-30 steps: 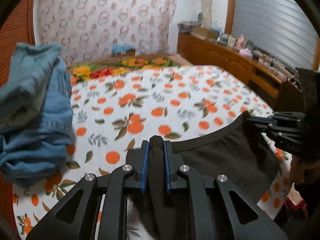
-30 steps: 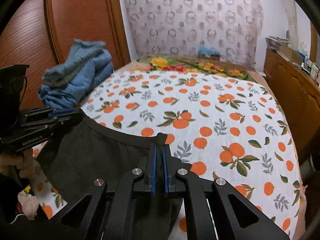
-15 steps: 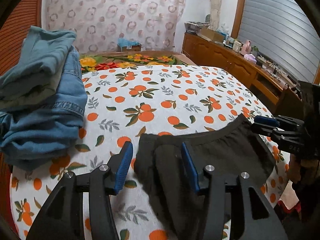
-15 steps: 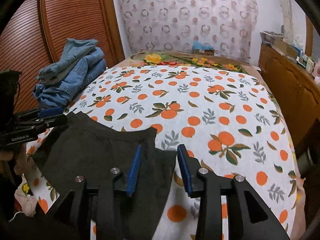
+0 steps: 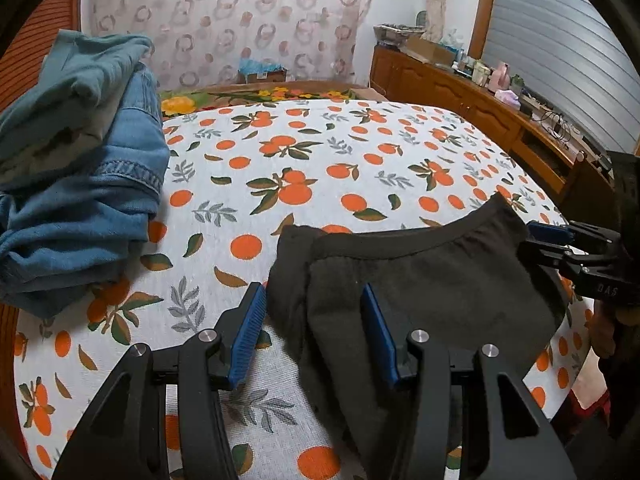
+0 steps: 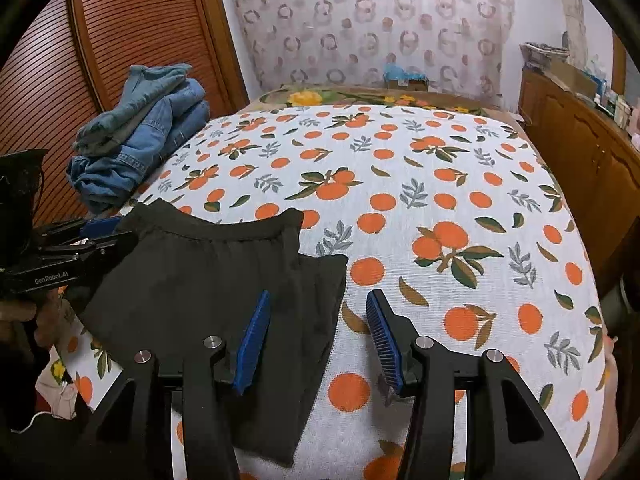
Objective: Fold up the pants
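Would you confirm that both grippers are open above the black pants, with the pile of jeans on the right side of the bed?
Not quite: the pile of jeans lies on the bed's left side, as the right wrist view shows. Both the left gripper and right gripper are open above the black pants.

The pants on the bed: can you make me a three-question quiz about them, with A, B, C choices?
1. Where do the black pants lie?
A. on the jeans
B. on the bed's near edge
C. on the cabinet

2. What colour are the gripper pads?
A. blue
B. red
C. yellow

3. How is the right gripper?
A. shut on the pants
B. open, holding nothing
C. shut on the jeans

Answers:
1. B, the pants rest on the orange-print sheet, partly hanging over the near edge.
2. A, the ribbed pads on both grippers are blue.
3. B, its fingers stand apart above the pants' edge and the sheet; the left gripper is open too.
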A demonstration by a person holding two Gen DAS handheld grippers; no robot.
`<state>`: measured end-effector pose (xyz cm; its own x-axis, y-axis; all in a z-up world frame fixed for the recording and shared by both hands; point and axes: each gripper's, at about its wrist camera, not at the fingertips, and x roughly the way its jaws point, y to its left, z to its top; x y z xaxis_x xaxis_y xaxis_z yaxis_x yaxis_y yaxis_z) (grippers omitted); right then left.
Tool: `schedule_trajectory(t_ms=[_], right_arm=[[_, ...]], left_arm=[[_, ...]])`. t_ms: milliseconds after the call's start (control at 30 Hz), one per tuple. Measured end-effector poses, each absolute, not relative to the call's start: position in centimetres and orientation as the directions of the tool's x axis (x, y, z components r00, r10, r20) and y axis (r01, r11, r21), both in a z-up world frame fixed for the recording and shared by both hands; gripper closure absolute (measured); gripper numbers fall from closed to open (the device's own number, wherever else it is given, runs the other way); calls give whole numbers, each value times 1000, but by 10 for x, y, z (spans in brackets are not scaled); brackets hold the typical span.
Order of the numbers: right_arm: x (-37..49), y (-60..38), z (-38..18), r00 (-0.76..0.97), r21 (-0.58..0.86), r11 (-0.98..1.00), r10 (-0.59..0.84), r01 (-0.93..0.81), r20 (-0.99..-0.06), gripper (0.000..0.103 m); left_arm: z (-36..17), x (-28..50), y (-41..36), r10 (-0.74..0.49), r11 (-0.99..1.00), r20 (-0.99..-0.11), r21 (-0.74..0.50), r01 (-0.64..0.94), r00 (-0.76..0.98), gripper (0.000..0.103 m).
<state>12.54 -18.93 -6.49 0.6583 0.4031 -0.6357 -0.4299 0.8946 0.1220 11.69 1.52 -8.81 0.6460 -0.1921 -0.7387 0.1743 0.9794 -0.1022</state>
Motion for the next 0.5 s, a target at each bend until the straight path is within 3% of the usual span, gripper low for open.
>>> schedule_trajectory(t_ms=[400, 500], right_arm=[[143, -176, -68, 622, 139, 877, 430, -460, -654, 51], [143, -173, -68, 614, 145, 868, 446, -476, -651, 61]], left_arm=[[-92, 118, 14, -191, 979, -743, -99, 177, 642, 51], [-91, 118, 13, -193, 979, -743, -103, 175, 641, 51]])
